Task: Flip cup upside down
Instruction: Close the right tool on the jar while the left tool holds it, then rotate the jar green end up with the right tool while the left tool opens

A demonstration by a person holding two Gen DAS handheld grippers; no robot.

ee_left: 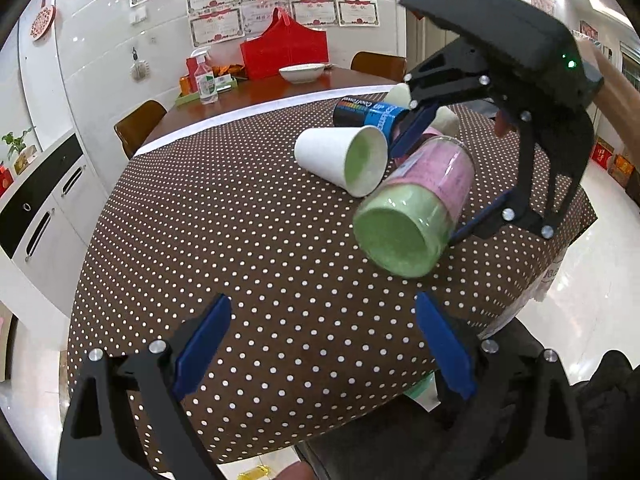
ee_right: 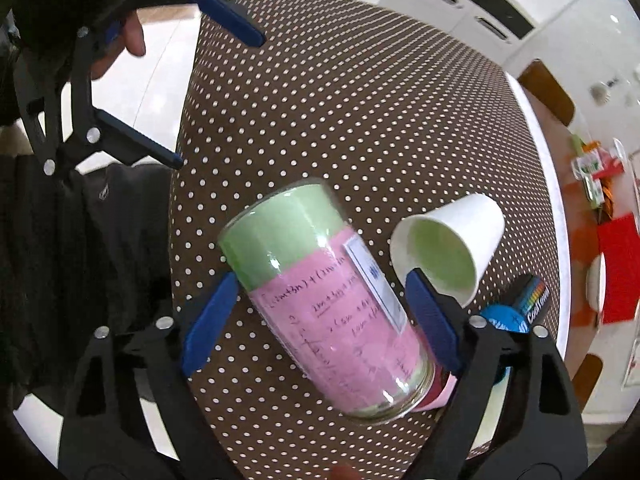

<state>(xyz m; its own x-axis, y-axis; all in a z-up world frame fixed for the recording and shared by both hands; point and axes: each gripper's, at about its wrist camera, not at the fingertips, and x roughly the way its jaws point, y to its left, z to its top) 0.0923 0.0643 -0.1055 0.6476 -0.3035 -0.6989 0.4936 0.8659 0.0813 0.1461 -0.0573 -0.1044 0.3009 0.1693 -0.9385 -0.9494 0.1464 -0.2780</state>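
Blue pads of your left gripper sit nearest the lens, spread wide over bare polka-dot tablecloth, holding nothing. It hangs back at the near table edge, likely to stay out of the way.

Your right gripper does the work. Its fingers flank the glass cup, the pink-and-green lined one, which lies tilted, closed green end toward you, open rim down near the right wrist lens. The pads look close to the glass on both sides, but you cannot tell from either view whether they press it or only bracket it. Whether the cup touches the cloth is not clear either. My read: the flip is partway, with the cup neither upright nor inverted.

Left wrist view gives you the green base face-on and the right gripper's whole frame from outside. Right wrist view alone shows handwriting on the pink paper and the rim.

White paper cup lies on its side just beside the glass, mouth toward it. Blue-and-black can lies behind. Mind both when rotating.
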